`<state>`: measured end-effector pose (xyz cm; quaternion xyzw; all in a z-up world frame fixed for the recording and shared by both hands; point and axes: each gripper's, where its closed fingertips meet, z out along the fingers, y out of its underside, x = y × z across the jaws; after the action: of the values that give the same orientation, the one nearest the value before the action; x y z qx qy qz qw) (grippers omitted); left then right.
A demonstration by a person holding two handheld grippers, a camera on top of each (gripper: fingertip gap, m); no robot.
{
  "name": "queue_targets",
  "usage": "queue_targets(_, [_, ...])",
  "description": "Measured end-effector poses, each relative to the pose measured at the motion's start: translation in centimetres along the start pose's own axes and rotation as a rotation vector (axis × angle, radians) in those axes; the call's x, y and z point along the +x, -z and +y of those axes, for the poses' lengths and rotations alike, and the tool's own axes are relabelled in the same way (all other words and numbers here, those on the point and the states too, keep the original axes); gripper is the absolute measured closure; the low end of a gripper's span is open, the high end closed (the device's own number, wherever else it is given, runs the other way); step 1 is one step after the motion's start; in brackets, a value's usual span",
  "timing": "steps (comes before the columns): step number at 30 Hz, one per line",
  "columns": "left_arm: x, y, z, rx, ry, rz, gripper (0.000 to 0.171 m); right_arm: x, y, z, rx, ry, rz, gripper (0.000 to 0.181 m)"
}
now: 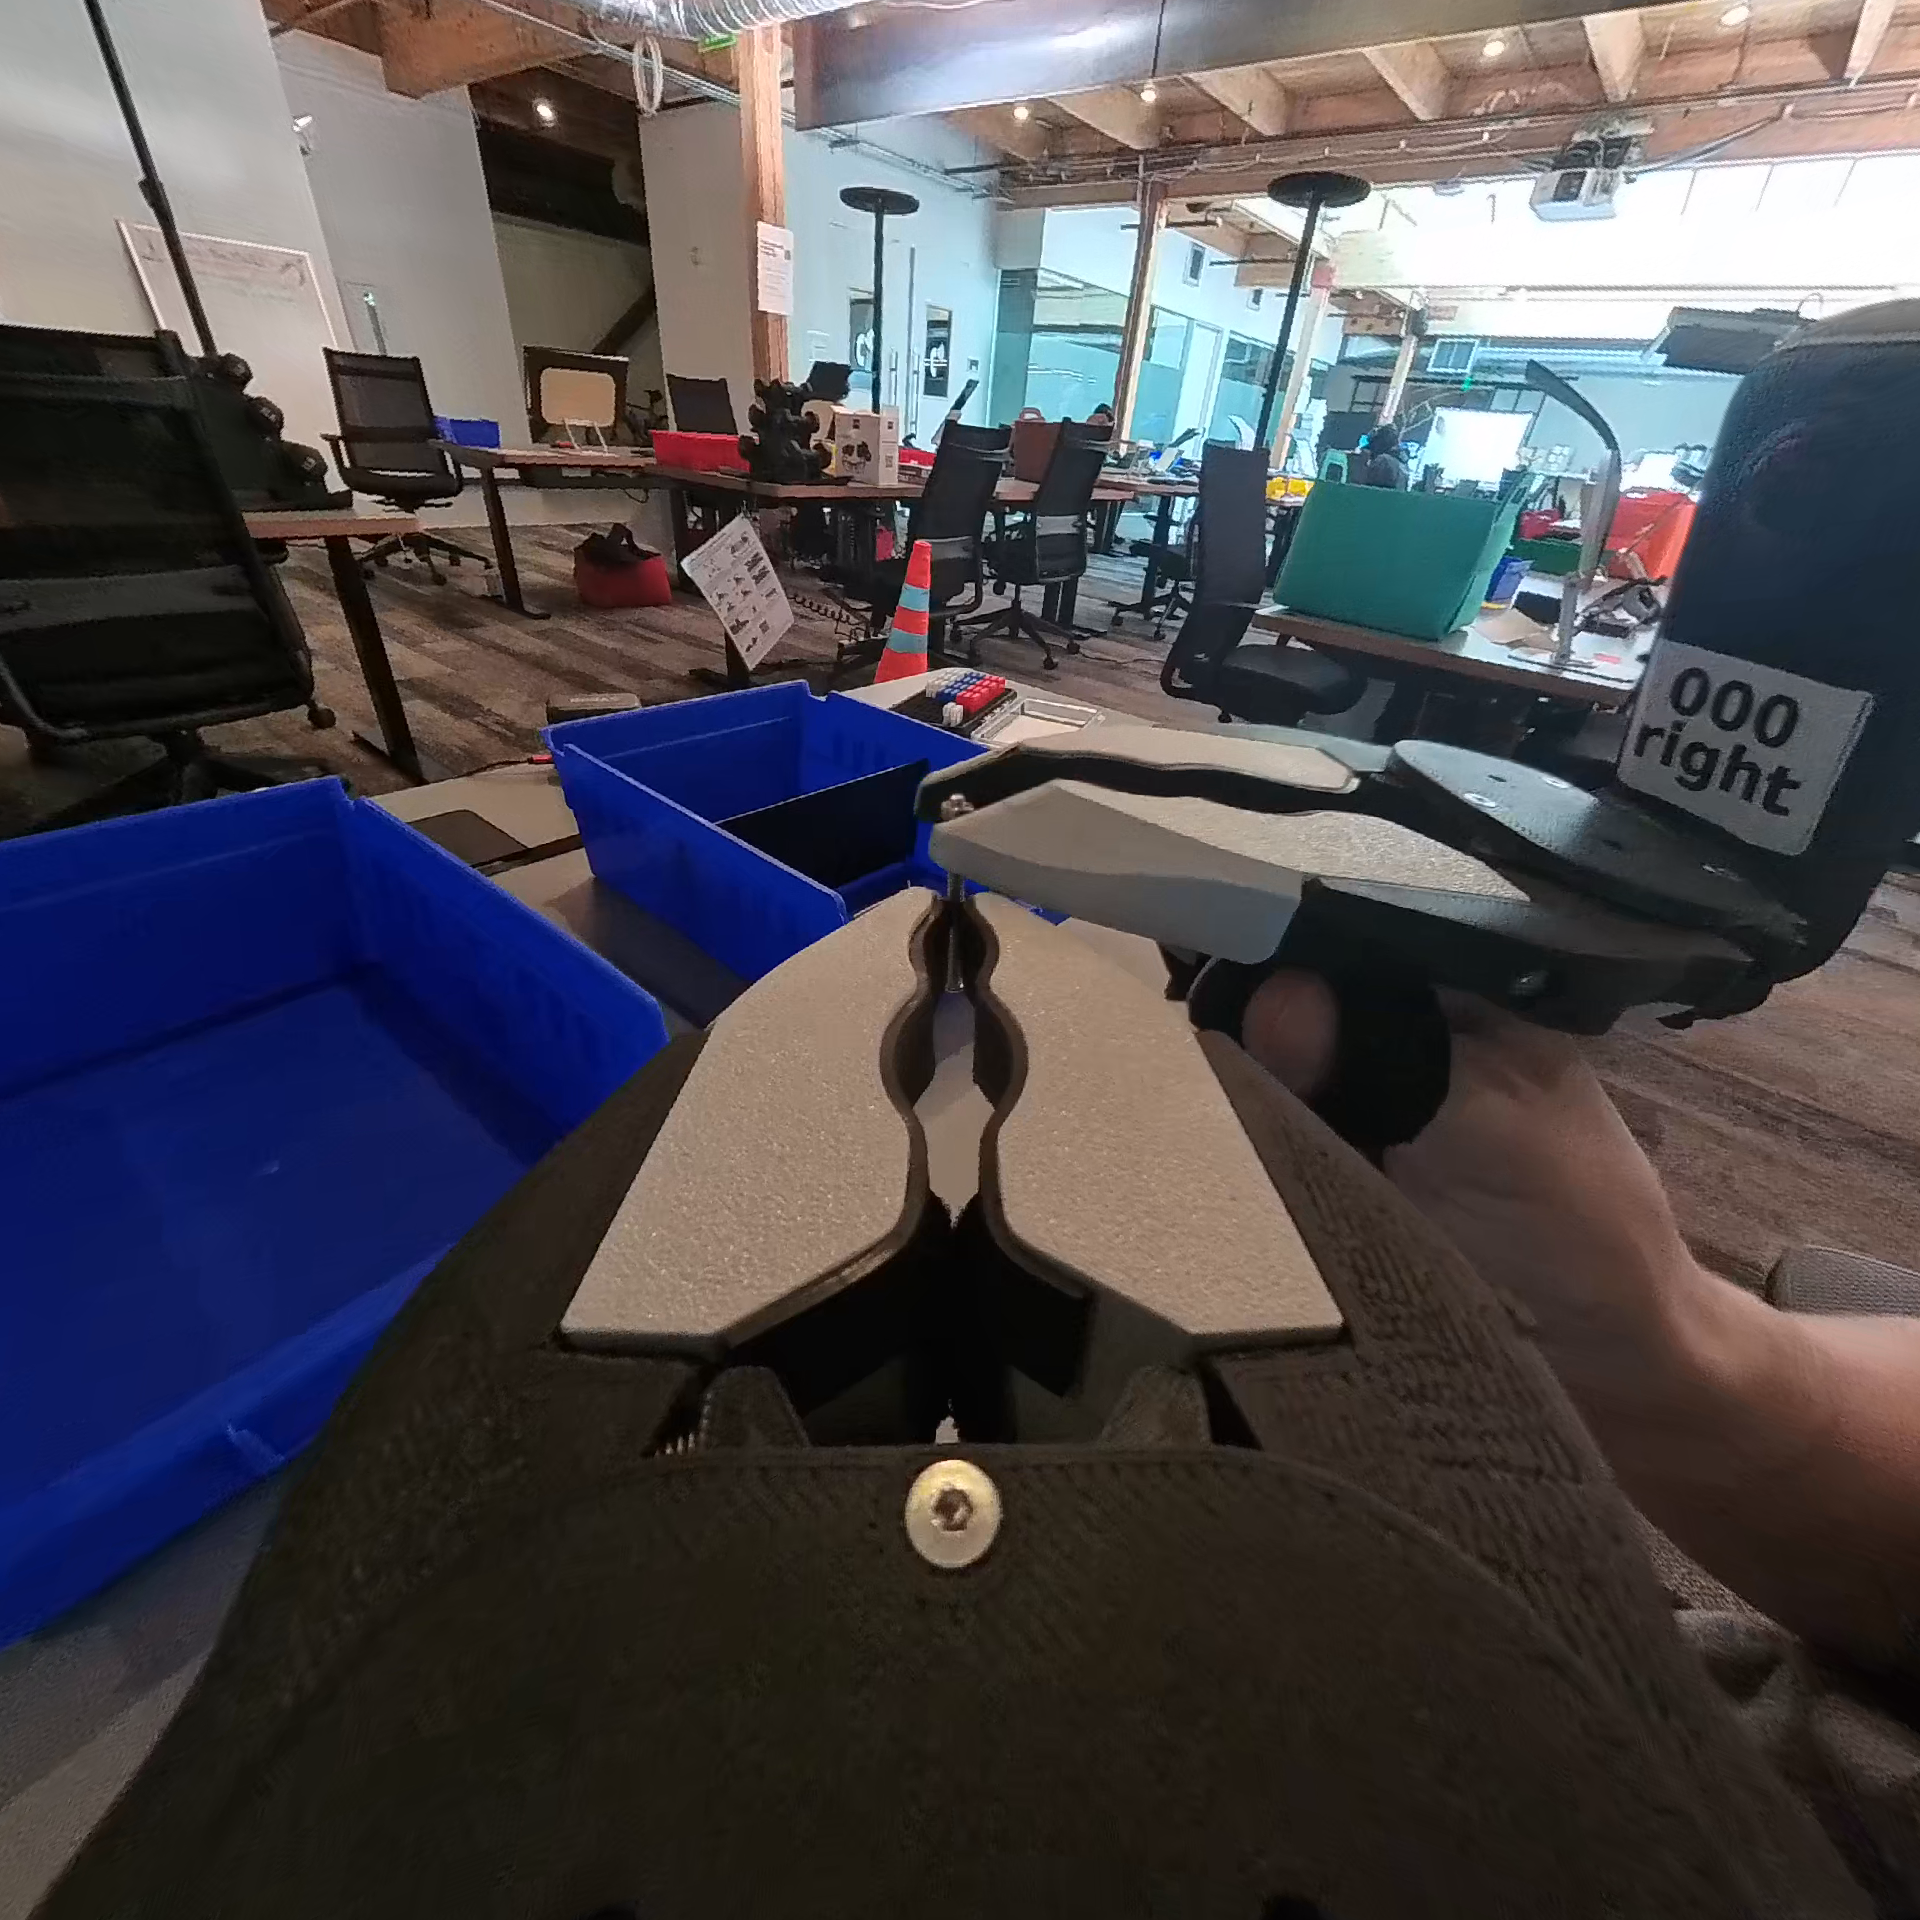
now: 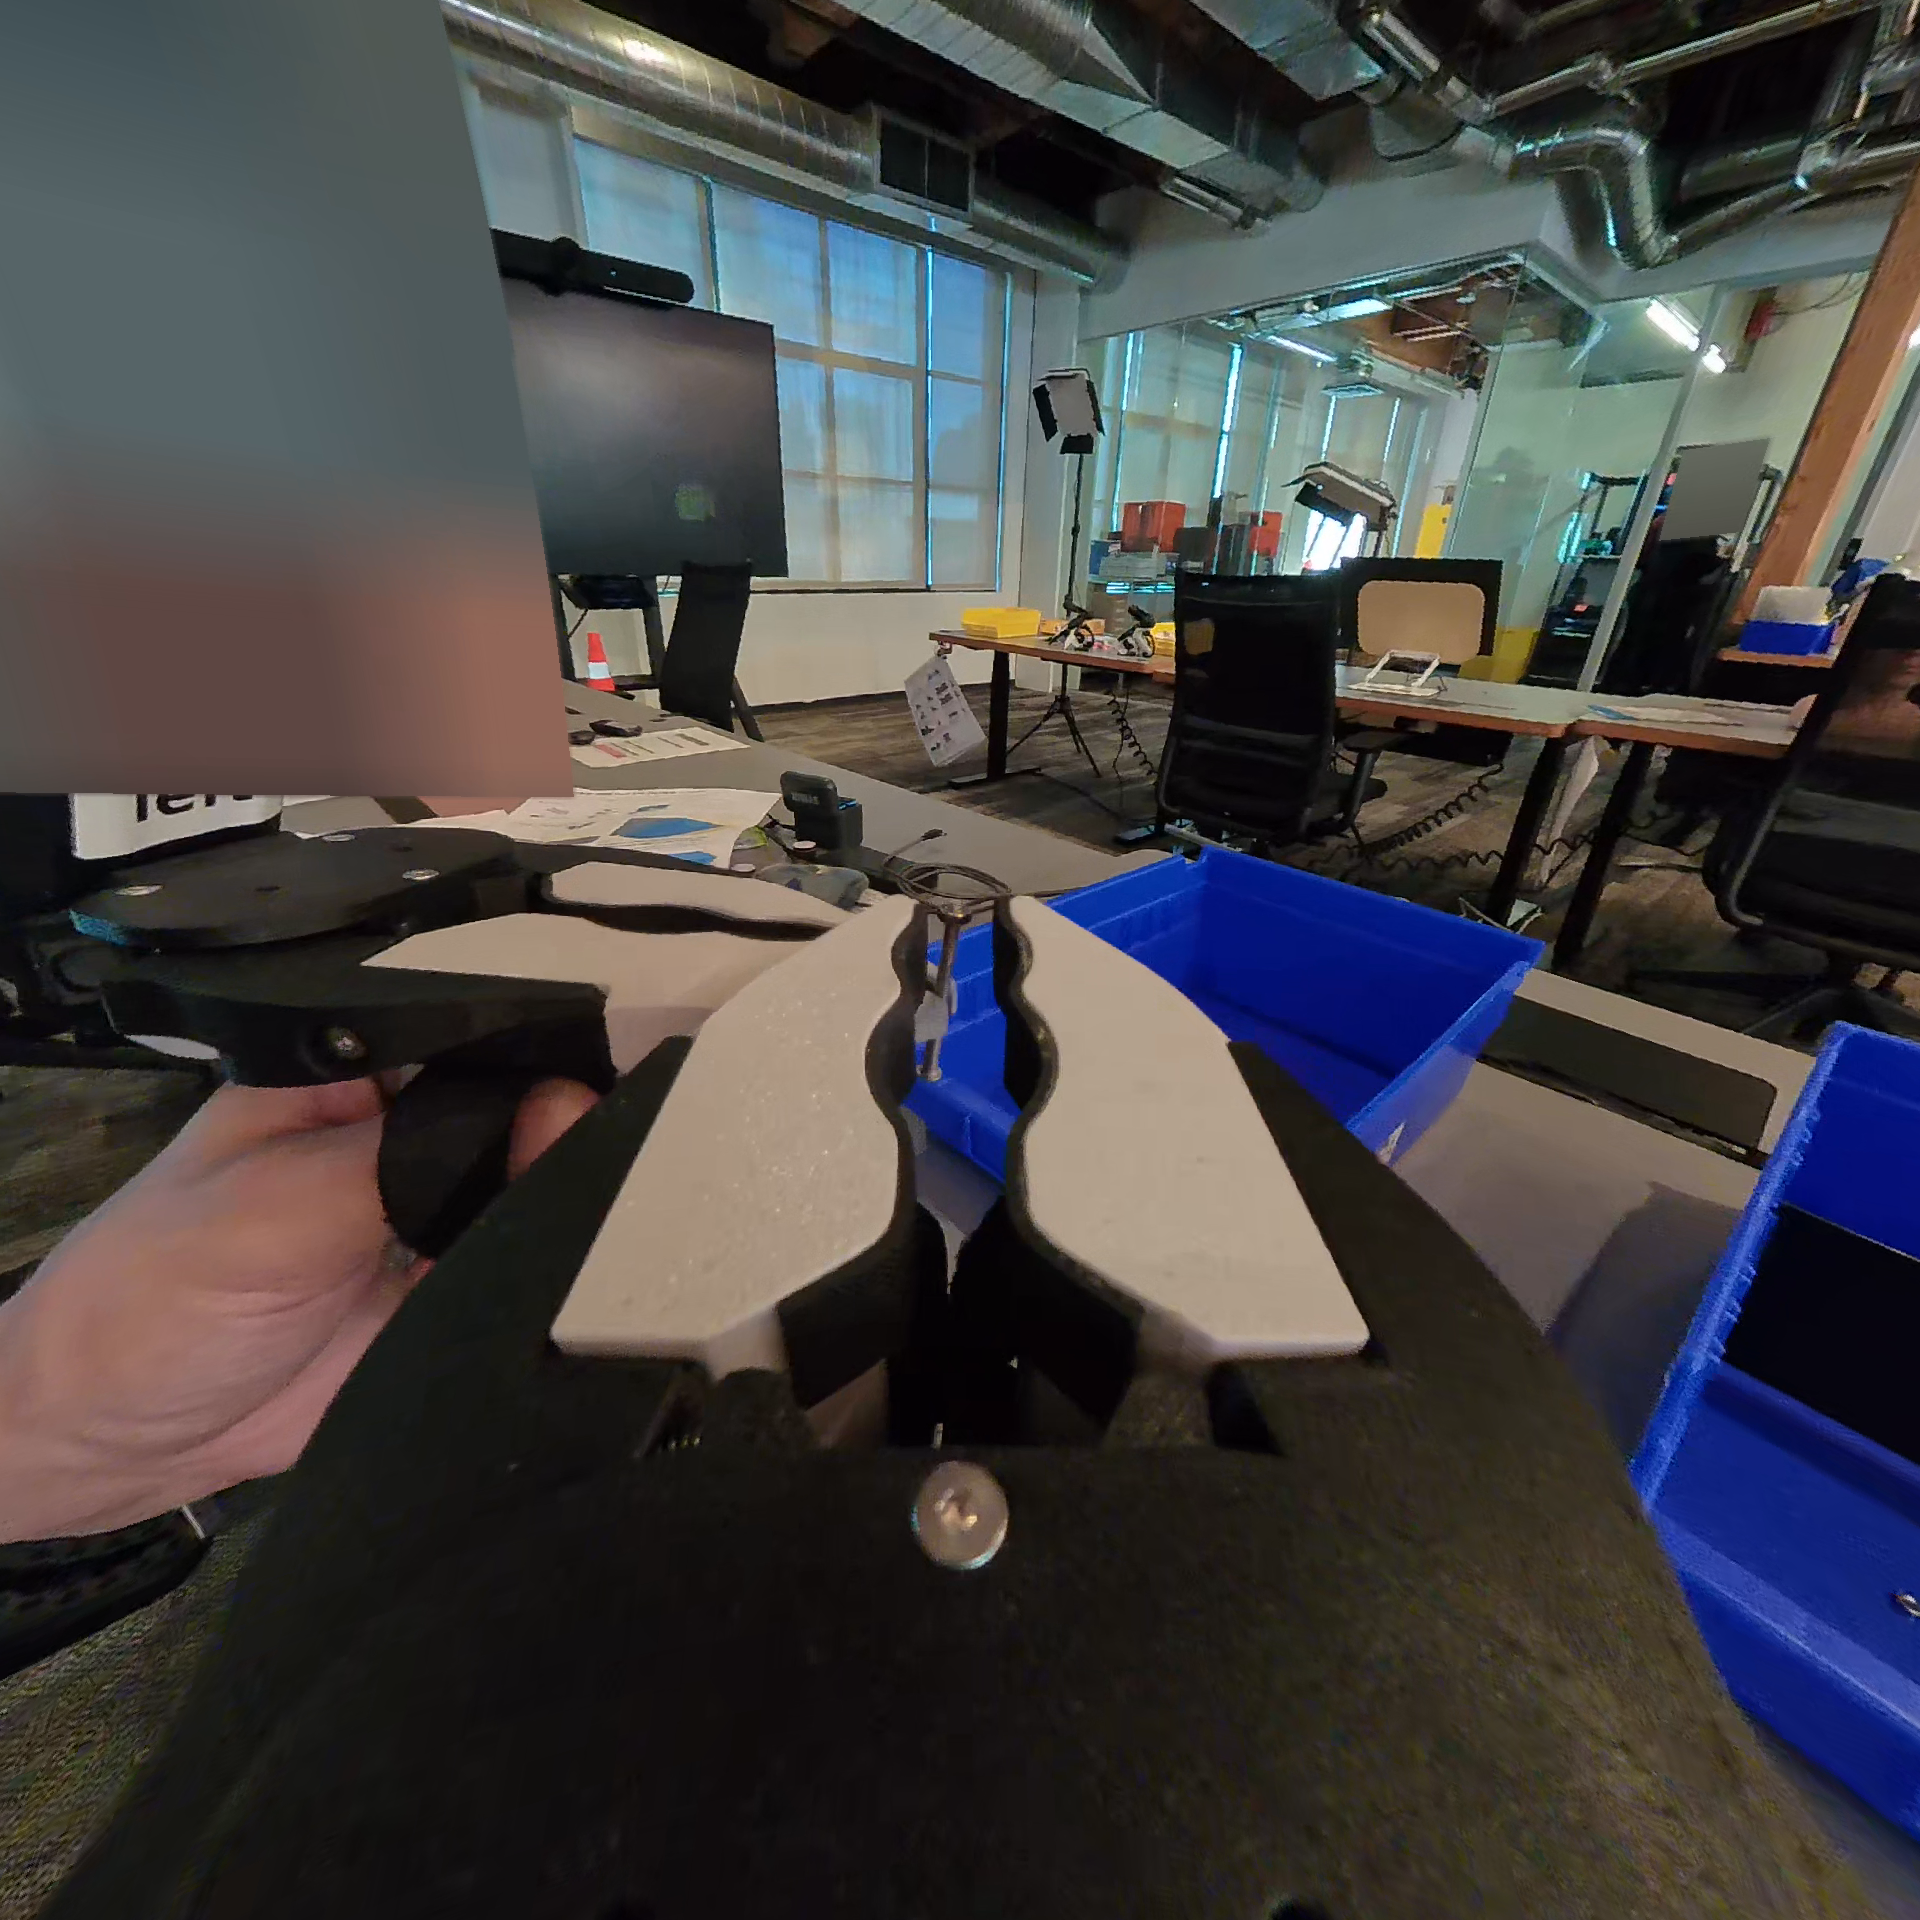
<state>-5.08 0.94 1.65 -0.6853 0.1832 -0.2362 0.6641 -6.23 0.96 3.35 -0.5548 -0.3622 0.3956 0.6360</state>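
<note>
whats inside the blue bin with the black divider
In the left wrist view, the blue bin shows a black divider standing across it. The right gripper covers its near right corner. The right wrist view shows a small metal piece on the floor.

The left tool [image 1: 954, 925] has pale grey, grainy finger plates on a matt black, ribbed body, and a silvery metal screw [image 1: 954, 951] stands between them. The right tool [image 2: 954, 935] wears the same grey and black, with a white label. Left of the left tool lies a bright blue bin [image 1: 260, 1091]; ahead, another blue bin [image 1: 727, 800] with a black divider. The worktop [image 1: 623, 935] is grey.
</note>
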Motion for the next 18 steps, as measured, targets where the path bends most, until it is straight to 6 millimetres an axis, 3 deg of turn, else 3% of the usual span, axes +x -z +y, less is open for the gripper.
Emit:
queue_targets(7, [0.2,0.1,-0.2,0.008,-0.009,0.006,0.17,-0.2,0.1,-0.1,0.011,-0.003,-0.023,0.176])
queue_targets(10, [0.7,0.2,-0.3,0.01,-0.004,0.04,0.17,-0.5,0.3,-0.3,0.027,-0.006,-0.118,0.177])
queue_targets(13, [1.7,0.5,-0.7,0.024,0.062,0.16,0.17,-1.1,0.9,-0.9,0.056,-0.1,-0.414,0.177])
queue_targets(18, [3.2,0.6,-0.7,0.006,0.126,0.284,0.17,-1.9,2.9,-1.4,0.017,-0.331,-1.098,0.177])
